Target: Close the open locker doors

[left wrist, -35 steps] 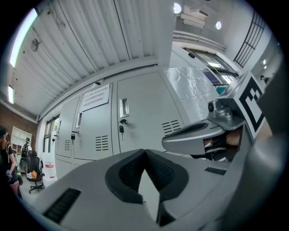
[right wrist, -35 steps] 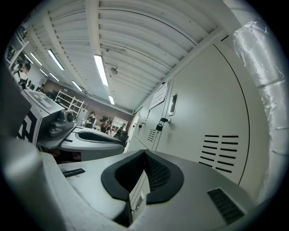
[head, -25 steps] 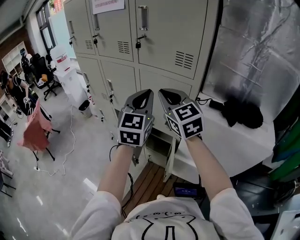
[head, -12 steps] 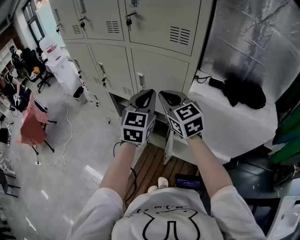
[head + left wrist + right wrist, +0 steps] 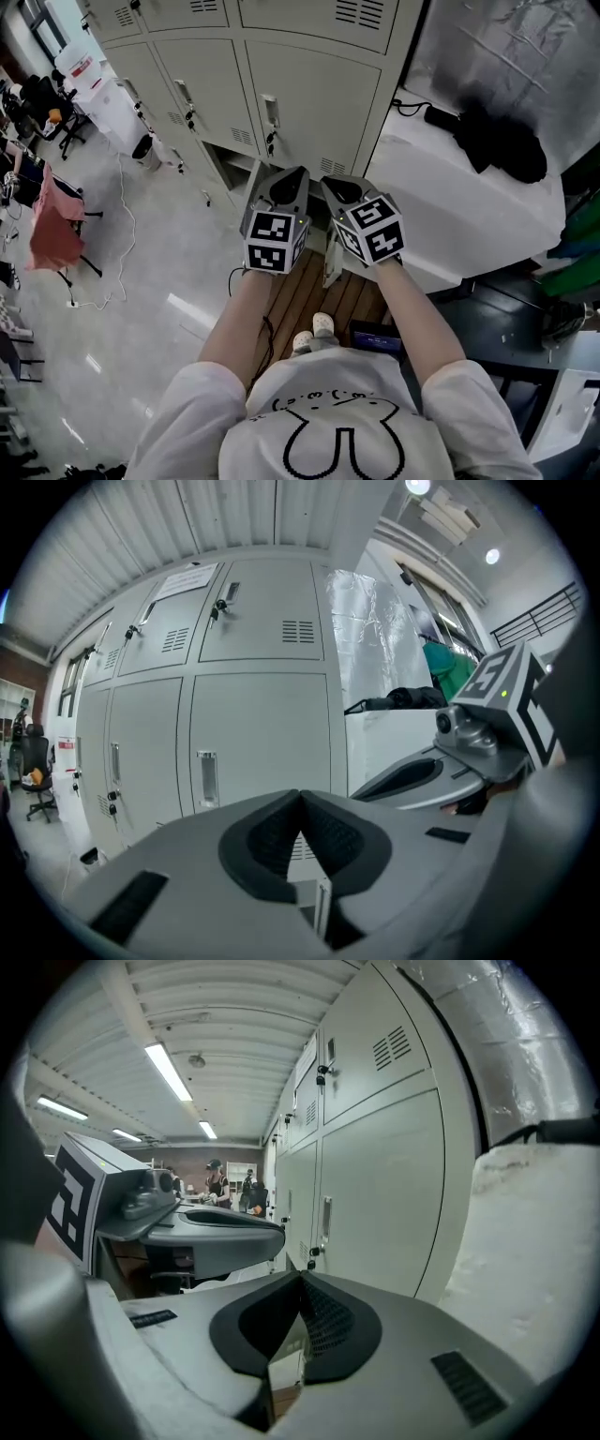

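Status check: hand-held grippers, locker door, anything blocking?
Shut and empty: left hand-held gripper, right hand-held gripper. Bottom locker door open, just below both in the head view; no contact seen. No obstruction visible at the door.

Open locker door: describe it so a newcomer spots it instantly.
Start at the grey locker bank. Look low down, at the end by the white block. There one door juts out edge-on over wooden slats; the doors above sit flush.

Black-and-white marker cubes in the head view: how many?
2: one cube on the left gripper, another on the right gripper, side by side before grey metal lockers.
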The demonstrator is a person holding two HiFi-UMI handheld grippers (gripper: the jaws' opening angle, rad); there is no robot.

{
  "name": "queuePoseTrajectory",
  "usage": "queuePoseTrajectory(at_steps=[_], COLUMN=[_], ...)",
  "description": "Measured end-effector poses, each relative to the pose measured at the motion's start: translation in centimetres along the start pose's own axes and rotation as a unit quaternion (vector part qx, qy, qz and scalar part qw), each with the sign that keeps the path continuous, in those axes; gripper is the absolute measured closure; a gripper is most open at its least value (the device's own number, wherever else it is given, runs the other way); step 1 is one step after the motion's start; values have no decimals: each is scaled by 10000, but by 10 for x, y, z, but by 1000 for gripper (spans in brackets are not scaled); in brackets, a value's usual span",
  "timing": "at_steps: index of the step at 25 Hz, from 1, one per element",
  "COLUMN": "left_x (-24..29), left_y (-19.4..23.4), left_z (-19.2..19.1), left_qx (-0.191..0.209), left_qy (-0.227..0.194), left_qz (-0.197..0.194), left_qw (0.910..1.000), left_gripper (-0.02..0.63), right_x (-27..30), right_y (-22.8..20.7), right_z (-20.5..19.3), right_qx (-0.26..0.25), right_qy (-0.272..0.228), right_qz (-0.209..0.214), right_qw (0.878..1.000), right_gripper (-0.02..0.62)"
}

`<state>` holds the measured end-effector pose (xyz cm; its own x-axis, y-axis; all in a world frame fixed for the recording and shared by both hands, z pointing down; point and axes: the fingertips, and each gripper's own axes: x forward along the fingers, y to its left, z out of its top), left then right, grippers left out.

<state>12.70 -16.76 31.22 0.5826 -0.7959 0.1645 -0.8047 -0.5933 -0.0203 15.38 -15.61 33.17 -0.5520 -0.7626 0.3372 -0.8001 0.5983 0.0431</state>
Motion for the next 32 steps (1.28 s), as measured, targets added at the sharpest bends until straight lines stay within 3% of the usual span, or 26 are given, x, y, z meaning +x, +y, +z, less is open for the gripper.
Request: queuePoseTrajectory(at_steps=[13, 27, 32], left_x=[19, 3, -4], left_y=[-23, -42, -49], left_z=[-86, -175, -198], left_qx=[-469, -952, -1096], left_qy=[819, 1621, 1799], left_qz=[-197, -208, -195], left_qw=[9953, 9820, 9774], left_gripper=[589, 589, 589], right_x=[-3, -23, -34], right_y=[4, 24, 35], right_z=[-105, -212, -238], right_qx=[482, 1094, 1105], right_qy=[850, 1860, 2268], right_qz=[148, 380, 594], right_qw=[9951, 9757, 9658], right_gripper=[588, 586, 511])
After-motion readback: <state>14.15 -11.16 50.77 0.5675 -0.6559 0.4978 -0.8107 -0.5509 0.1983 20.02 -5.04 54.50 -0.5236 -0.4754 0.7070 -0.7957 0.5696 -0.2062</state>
